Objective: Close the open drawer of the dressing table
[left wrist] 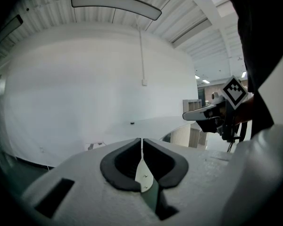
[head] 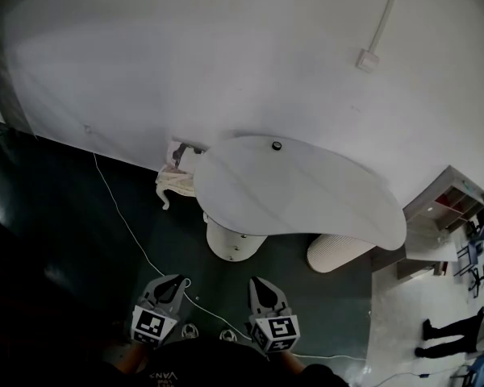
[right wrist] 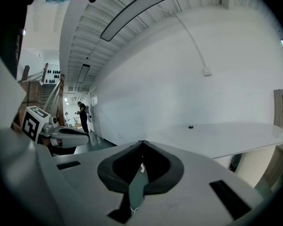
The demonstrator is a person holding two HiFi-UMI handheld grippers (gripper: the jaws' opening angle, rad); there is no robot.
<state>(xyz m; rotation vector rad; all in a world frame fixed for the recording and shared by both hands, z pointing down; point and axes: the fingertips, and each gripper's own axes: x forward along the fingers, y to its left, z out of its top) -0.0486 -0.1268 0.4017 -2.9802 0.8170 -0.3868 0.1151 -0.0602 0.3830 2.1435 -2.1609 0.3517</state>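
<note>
The dressing table stands in the middle of the head view, against the white wall (head: 226,55). Its white bean-shaped counter (head: 306,192) hides most of what is below, so it cannot be told from here whether a drawer is open. Under the left end of the counter there is a round white pedestal (head: 232,244), and under the right end lies a ribbed white cylinder (head: 339,252). A small dark round object (head: 277,145) sits on the counter near the wall edge. Just left of the dressing table, touching the wall, is a cream piece of furniture with a curved leg (head: 176,182). A thin white cable (head: 129,226) runs over the dark floor (head: 64,216). Both grippers are held low, near the person and well apart from the dressing table, and both point toward it. The left gripper (left wrist: 141,142) has its jaws pressed together with nothing between them. The right gripper (right wrist: 141,146) also has its jaws pressed together and is empty. On the far right a shelf unit (head: 448,204) stands on a lighter floor, and a person (head: 452,333) is near it.
</note>
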